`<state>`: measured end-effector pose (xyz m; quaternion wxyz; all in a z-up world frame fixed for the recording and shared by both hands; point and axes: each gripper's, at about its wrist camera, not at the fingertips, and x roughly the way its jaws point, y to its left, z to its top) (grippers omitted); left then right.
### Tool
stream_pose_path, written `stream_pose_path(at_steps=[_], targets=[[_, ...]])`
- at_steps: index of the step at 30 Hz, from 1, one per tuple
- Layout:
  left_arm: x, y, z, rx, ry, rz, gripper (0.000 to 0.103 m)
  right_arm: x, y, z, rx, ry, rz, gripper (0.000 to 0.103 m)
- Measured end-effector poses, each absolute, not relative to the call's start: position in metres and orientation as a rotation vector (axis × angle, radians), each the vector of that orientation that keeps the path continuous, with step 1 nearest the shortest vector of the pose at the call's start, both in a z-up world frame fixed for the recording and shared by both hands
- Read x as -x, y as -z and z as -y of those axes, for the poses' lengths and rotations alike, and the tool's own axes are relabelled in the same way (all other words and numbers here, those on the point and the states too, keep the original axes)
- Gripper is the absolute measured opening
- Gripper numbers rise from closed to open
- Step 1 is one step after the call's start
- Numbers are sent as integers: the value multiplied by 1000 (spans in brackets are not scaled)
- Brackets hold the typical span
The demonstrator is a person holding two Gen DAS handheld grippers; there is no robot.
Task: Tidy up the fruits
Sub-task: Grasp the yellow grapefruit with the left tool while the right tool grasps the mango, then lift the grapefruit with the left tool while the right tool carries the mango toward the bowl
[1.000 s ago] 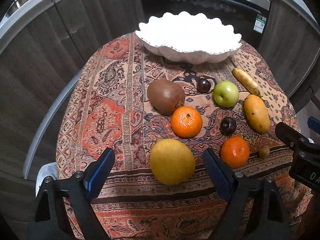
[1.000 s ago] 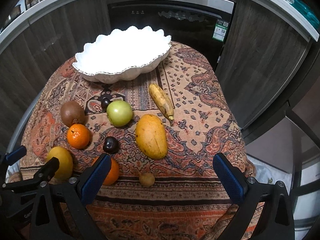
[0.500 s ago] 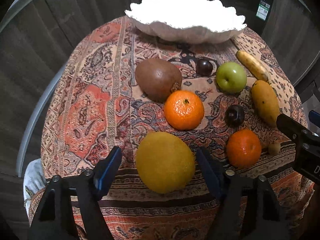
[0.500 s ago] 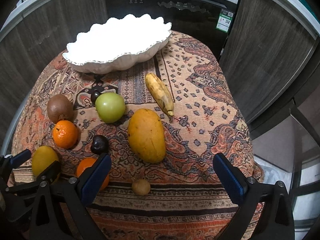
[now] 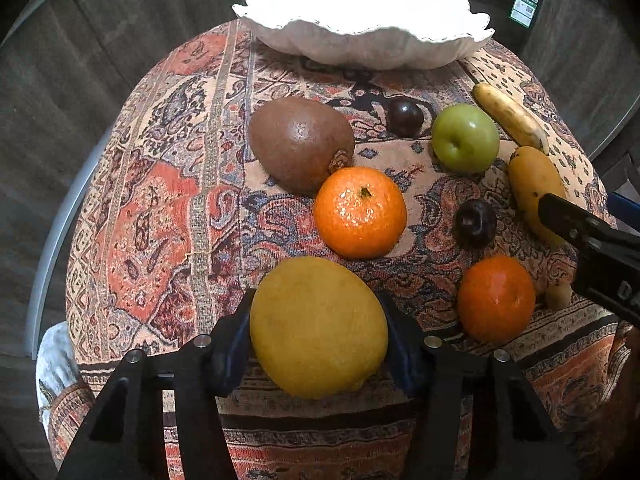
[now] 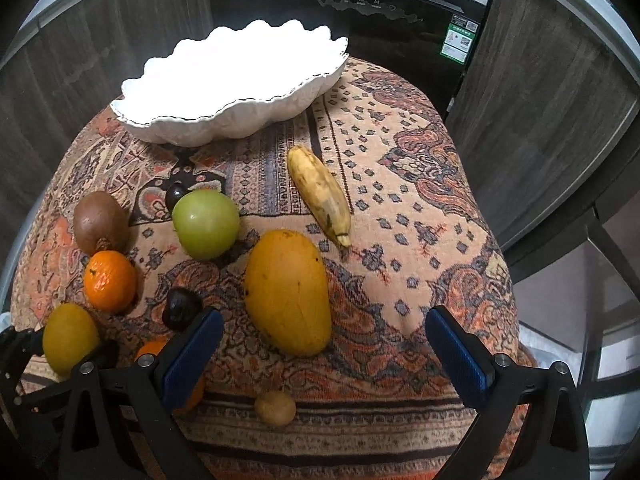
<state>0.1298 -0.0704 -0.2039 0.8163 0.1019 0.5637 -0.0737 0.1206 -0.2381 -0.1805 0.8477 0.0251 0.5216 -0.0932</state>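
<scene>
The left tool [image 5: 318,334] grips the big yellow fruit [image 5: 319,327] at the near edge of the desk [image 5: 160,216], a pad pressed against each side. Just beyond lie an orange [image 5: 359,212] and, touching it, a brown fruit [image 5: 301,144]; a second orange [image 5: 496,298] sits to the right. The right tool [image 6: 324,354] hangs wide, holding nothing, its fingers flanking the near end of the mango [image 6: 289,291]. Past that lie a green apple [image 6: 205,224], a banana [image 6: 320,195] and the white bowl [image 6: 192,130] at the far edge.
</scene>
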Motion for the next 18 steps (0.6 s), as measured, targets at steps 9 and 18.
stream_pose_path(at_steps=[9,18], targets=[[-134,205,69,-208,166,-1202,56,-137,197,232,-32,137,-1129,72],[-133,202,67,-205,163,-1213,55,-139,203,232,-62,90,-1165,50]])
